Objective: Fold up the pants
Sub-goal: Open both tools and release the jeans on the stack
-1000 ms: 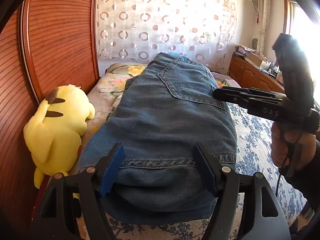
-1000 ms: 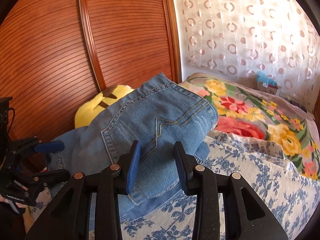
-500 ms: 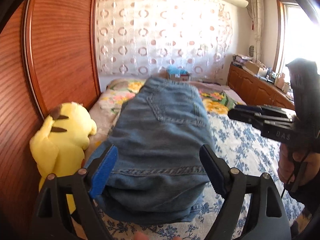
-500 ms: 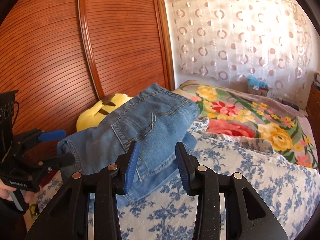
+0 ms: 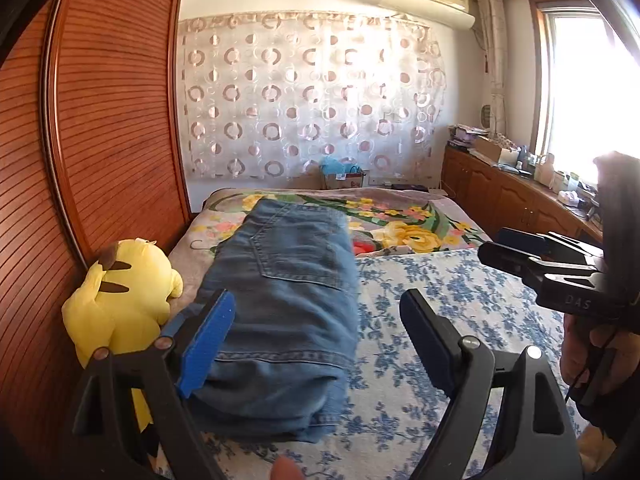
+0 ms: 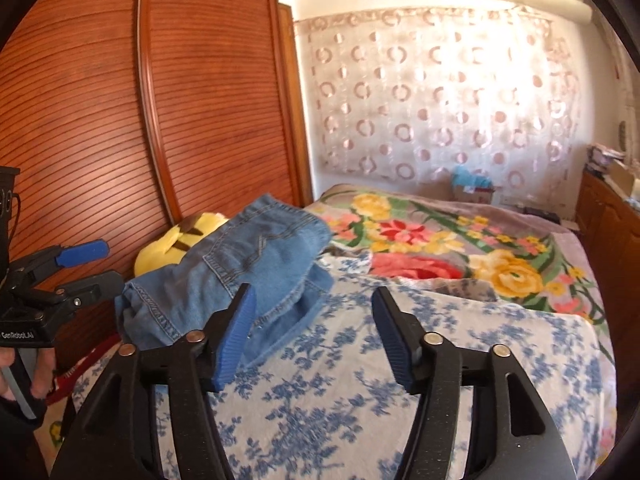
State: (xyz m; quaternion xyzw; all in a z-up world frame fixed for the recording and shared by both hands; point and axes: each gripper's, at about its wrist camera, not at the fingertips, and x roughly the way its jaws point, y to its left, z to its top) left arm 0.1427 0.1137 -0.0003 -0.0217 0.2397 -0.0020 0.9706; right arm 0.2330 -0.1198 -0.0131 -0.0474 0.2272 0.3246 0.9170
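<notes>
The blue denim pants (image 5: 288,296) lie folded in a thick stack on the bed's left side, back pocket up; they also show in the right wrist view (image 6: 240,268). My left gripper (image 5: 316,340) is open and empty, held above the near end of the stack. My right gripper (image 6: 312,328) is open and empty, just right of the pants over the bedspread. The right gripper shows at the right in the left wrist view (image 5: 532,252); the left gripper shows at the left in the right wrist view (image 6: 84,268).
A yellow plush toy (image 5: 120,300) sits between the pants and the wooden wardrobe doors (image 5: 100,140). The bed has a blue floral spread (image 5: 460,300) and a flowered blanket (image 6: 460,248) beyond. A wooden cabinet (image 5: 520,200) lines the right wall.
Both grippers have pulled back and up from the folded pants. The right gripper's jaws have opened wider. The pants stay on the bed.
</notes>
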